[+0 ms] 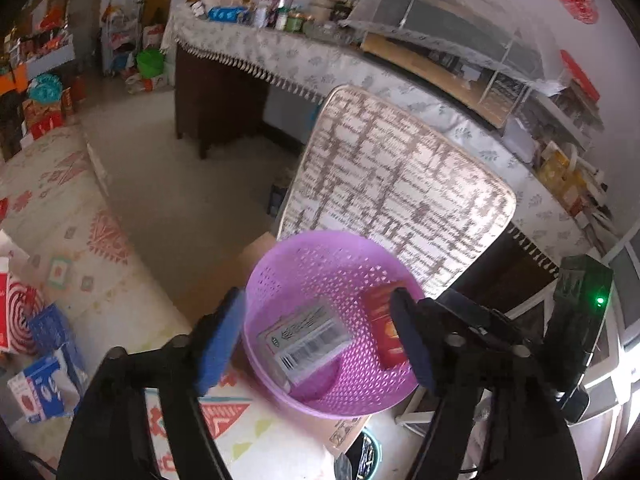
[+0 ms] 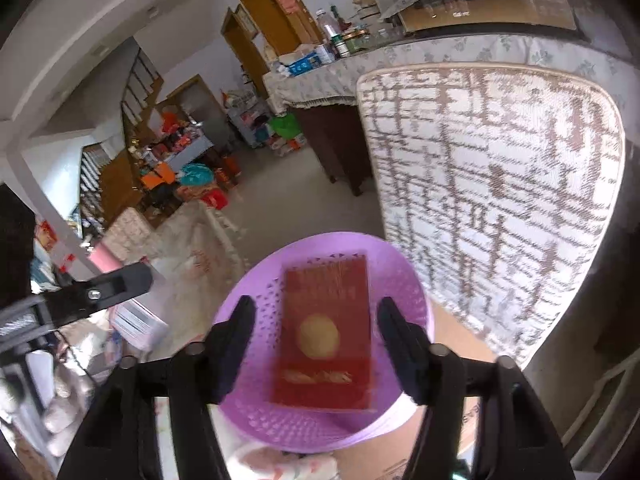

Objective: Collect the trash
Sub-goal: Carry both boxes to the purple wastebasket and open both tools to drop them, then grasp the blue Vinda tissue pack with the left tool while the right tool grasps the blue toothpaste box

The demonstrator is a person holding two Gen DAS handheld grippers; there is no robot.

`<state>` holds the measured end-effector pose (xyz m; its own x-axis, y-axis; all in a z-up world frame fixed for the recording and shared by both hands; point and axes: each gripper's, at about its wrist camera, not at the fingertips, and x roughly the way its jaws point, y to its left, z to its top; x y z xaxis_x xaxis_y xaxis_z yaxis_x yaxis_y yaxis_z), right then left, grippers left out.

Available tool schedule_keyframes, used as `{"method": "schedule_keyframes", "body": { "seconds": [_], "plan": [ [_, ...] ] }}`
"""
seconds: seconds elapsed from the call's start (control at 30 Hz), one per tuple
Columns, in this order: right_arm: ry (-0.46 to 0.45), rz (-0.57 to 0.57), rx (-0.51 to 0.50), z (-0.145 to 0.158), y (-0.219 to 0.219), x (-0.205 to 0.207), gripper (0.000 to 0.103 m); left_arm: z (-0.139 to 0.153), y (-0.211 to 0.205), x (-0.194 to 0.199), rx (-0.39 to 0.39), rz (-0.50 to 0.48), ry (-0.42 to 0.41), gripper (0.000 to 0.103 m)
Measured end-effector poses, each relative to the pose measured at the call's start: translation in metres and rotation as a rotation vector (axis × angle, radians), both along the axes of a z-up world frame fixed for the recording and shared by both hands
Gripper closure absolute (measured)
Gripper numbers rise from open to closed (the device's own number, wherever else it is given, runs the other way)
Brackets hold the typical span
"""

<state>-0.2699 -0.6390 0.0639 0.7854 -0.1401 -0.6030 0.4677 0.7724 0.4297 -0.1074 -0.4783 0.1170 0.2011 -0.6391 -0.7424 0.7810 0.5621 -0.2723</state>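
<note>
Sitting at the lower centre of both frames, the round purple perforated plastic basket (image 1: 320,280) (image 2: 256,304) rests on a brown cardboard box (image 1: 224,280), with the woven grey-and-cream patterned chair back (image 1: 400,184) (image 2: 492,200) rising just behind it. The left tongs (image 1: 320,336) stand wide apart over the basket, their blue-padded fingers (image 1: 220,344) straddling its rim and gripping nothing. Inside, a flat grey packet with a barcode label (image 1: 306,338) lies on the bottom, and a red rectangular pack (image 1: 384,328) leans against the wall at the right of the left wrist frame. In the right wrist frame the right tongs (image 2: 316,344) are also spread wide, and the same red pack with a gold disc (image 2: 326,332) appears between the two black fingers without touching either; it is blurred, so whether it rests in the basket or is above it cannot be told. Across the upper part of both frames runs a long counter draped in a leaf-print fringed cloth (image 1: 280,56) (image 2: 440,52), crowded with bottles and jars (image 1: 284,8) (image 2: 340,36).
</note>
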Motion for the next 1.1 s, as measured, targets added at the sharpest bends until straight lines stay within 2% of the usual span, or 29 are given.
{"method": "schedule_keyframes", "body": {
  "seconds": [0.1, 0.3, 0.4, 0.5, 0.63, 0.83, 0.97, 1.1],
  "plan": [
    [-0.013, 0.009, 0.015, -0.003, 0.003, 0.000, 0.024, -0.001, 0.009, -0.007, 0.022, 0.007, -0.032, 0.029],
    [0.002, 0.038, 0.018, -0.010, 0.018, 0.001, 0.024, 0.001, 0.052, -0.022, 0.035, 0.061, -0.071, 0.029],
    [0.006, 0.066, 0.004, -0.010, 0.032, 0.003, 0.024, 0.004, 0.080, -0.031, 0.039, 0.091, -0.097, 0.028],
    [-0.010, 0.103, -0.018, -0.007, 0.053, 0.005, 0.019, 0.004, 0.111, -0.038, 0.041, 0.106, -0.113, 0.028],
    [-0.009, 0.192, -0.013, -0.009, 0.085, 0.012, 0.017, 0.001, 0.169, -0.042, 0.049, 0.143, -0.130, 0.028],
    [-0.001, 0.284, 0.000, -0.010, 0.135, 0.018, 0.017, -0.004, 0.284, -0.026, 0.090, 0.334, -0.182, 0.028],
    [-0.002, 0.310, 0.017, -0.011, 0.163, 0.017, 0.016, -0.009, 0.355, -0.013, 0.176, 0.478, -0.219, 0.024],
    [0.013, 0.327, 0.039, -0.014, 0.192, 0.015, 0.015, -0.027, 0.399, 0.005, 0.219, 0.563, -0.146, 0.022]
  ]
}}
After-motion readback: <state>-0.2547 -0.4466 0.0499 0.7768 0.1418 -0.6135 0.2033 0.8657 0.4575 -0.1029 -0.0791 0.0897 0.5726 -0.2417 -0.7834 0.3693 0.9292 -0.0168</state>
